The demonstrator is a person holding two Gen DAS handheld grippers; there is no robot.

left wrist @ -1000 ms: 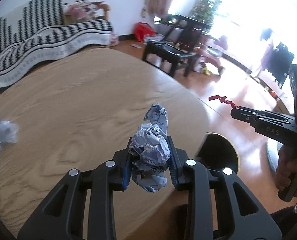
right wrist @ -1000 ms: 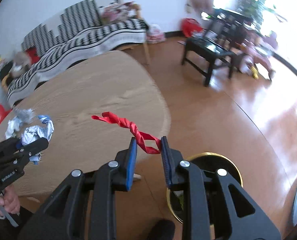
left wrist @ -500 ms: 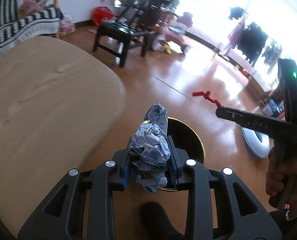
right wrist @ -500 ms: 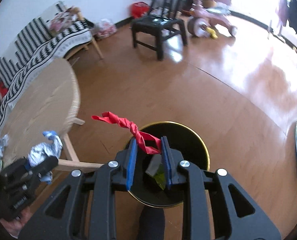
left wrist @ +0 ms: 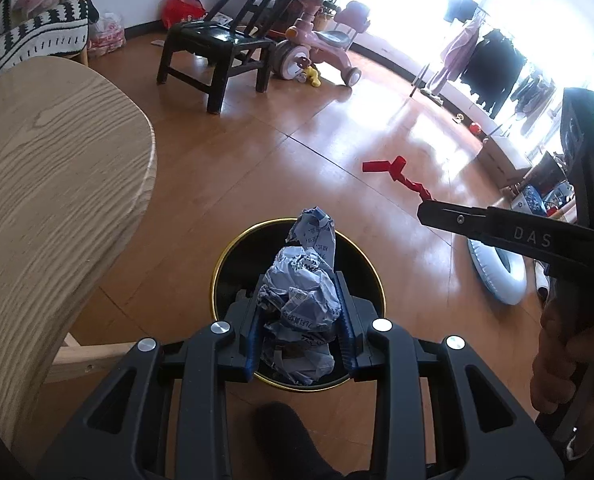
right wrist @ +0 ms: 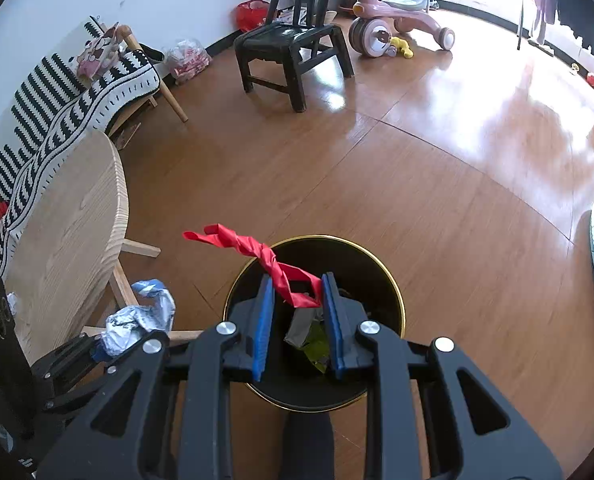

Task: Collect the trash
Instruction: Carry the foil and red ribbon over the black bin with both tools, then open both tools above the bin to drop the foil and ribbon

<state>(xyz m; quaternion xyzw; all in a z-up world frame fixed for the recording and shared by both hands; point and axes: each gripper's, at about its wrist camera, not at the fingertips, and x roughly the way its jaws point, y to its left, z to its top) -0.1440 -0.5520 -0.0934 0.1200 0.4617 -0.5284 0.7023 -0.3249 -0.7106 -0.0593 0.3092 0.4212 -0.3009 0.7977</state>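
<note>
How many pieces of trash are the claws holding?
2. The left claw grips a crumpled paper ball, and the right claw pinches a red twisted wrapper. Both hang over the bin.

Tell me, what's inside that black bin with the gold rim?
In the right wrist view, the bin holds a grey scrap and a yellow-green wrapper. The right gripper and its red strip cover the rest, so anything else inside stays hidden.
</note>
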